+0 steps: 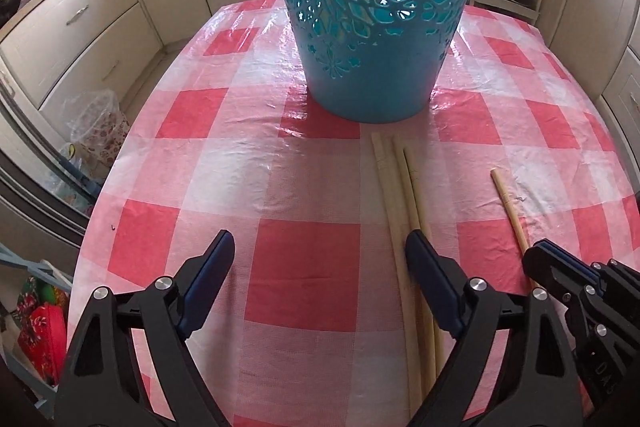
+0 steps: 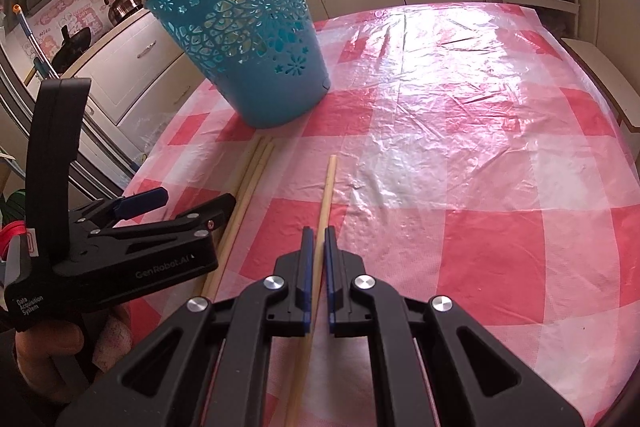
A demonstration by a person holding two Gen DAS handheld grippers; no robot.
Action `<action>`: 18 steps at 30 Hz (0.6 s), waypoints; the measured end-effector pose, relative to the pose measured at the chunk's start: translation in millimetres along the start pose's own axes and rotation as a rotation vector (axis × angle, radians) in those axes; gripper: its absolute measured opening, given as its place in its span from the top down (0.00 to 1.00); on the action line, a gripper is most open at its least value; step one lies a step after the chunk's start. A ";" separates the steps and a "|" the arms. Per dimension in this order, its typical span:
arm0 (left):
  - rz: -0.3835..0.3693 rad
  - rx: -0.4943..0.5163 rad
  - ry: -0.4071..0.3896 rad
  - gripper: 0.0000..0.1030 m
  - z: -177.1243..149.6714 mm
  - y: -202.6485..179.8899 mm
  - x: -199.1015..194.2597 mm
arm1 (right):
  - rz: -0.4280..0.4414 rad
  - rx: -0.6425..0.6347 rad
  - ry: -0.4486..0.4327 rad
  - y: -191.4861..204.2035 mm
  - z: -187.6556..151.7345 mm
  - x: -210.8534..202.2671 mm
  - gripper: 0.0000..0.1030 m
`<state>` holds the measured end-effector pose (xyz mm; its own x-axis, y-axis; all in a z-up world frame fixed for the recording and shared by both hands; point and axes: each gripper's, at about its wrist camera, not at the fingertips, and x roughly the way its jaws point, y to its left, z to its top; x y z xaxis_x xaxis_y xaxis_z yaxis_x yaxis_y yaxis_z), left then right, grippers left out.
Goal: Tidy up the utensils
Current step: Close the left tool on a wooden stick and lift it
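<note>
Right claw point(image 2: 318, 247) sits lowest in its own view, blue pads nearly together around a single pale wooden chopstick point(image 2: 326, 195). That stick runs between the pads and pokes out ahead toward the far side of the surface point(image 2: 480, 155), which is covered in a red, pink and white checked plastic cloth. Whether the pads are actually squeezing the stick or just bracketing it, hard to say, since a thin sliver of gap shows on each side. Left claw point(image 1: 320, 259) is spread wide with nothing between its fingers, hovering over a red square of the cloth. Its right finger point(image 1: 430, 283) overlaps a bundle of three chopsticks point(image 1: 394, 183) lying side by side on the surface, ends pointing toward the basket. From the right wrist view those three point(image 2: 250, 183) lie just left of the single one, close but apart. Further out stands a teal plastic basket point(image 1: 372, 7) with flower cutouts in its wall, upright, just beyond the chopstick tips. Its rim shows in the right wrist view point(image 2: 240, 27), but the inside can't really be seen, so no idea what's in it. Cream kitchen cabinets point(image 1: 92, 23) sit behind all of that.
</note>
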<state>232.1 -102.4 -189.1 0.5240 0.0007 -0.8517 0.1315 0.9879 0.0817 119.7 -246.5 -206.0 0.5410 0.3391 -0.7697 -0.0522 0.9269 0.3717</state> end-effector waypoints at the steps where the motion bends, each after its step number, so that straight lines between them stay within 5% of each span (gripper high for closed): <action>1: -0.007 -0.002 -0.003 0.27 -0.6 0.4 -0.8 | 0.000 -0.001 -0.001 0.1 -0.1 -0.1 0.94; 6: -0.063 0.038 -0.034 0.79 -9.3 -5.1 -10.3 | -0.012 -0.016 -0.004 3.0 -0.5 0.5 0.94; 8: -0.090 0.056 -0.039 0.91 -15.4 -5.4 -14.2 | -0.019 -0.024 -0.005 4.3 -0.7 0.8 0.94; 14: -0.172 0.119 -0.029 0.94 -35.3 9.4 -26.0 | -0.033 -0.027 -0.005 6.1 1.2 2.6 0.94; 18: -0.161 0.093 0.005 0.93 -26.9 20.9 -20.8 | -0.048 -0.028 0.001 8.8 8.9 8.9 0.94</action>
<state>201.4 -77.7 -183.6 0.4855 -0.1550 -0.8604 0.2907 0.9568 -0.0083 131.5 -236.7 -205.0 0.5426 0.2944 -0.7867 -0.0496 0.9462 0.3199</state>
